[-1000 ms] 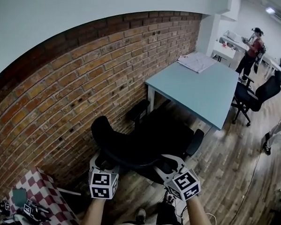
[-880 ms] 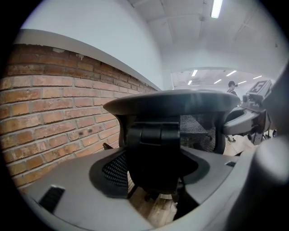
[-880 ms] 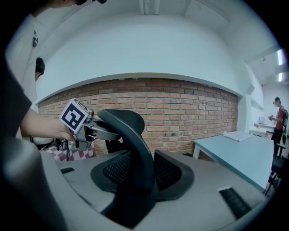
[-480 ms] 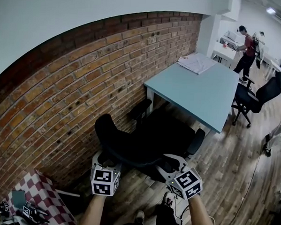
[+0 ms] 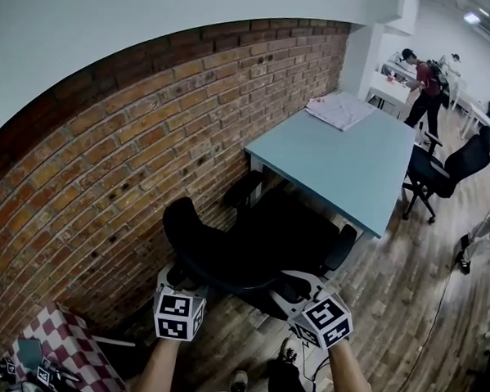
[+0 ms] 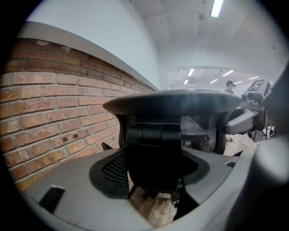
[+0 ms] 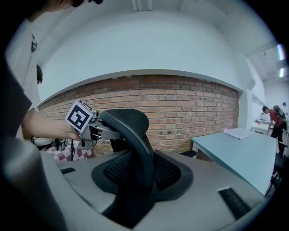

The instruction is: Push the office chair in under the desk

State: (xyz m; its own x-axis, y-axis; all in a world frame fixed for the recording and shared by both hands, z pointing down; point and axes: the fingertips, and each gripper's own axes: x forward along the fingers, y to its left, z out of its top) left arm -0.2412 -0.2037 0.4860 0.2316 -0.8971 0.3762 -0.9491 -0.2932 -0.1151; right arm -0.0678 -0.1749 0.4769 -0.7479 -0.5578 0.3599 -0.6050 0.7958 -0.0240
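Head view: a black office chair (image 5: 267,237) stands on the wooden floor (image 5: 403,306) beside a brick wall (image 5: 124,152), its seat facing a pale blue counter (image 5: 345,168). The seat's front reaches the counter's near edge and the backrest stands clear of it. The left hand-held gripper (image 5: 178,276) clasps the backrest's top rim at its left end, and the right hand-held gripper (image 5: 292,285) clasps the same rim at its right end, each held out on a bare forearm. Papers (image 5: 340,108) lie at the counter's far end against the wall. A second chair (image 5: 445,167) stands beyond the counter's right side, a person (image 5: 423,87) stands far off behind it, and a checked cloth (image 5: 65,345) shows at the lower left. Left gripper view: the chair's dark back frame fills the gap between the grey jaws, which clench it. The curved top rim runs across above, mesh shows behind it, and the other hand-held gripper holds the rim at the right. Right gripper view: the backrest's edge stands upright between the jaws, which have just been closing and press on it. Farther along the rim, at the left, a hand holds the other hand-held gripper clamped there. The counter, with its papers, lies at the right in front of the brick wall.
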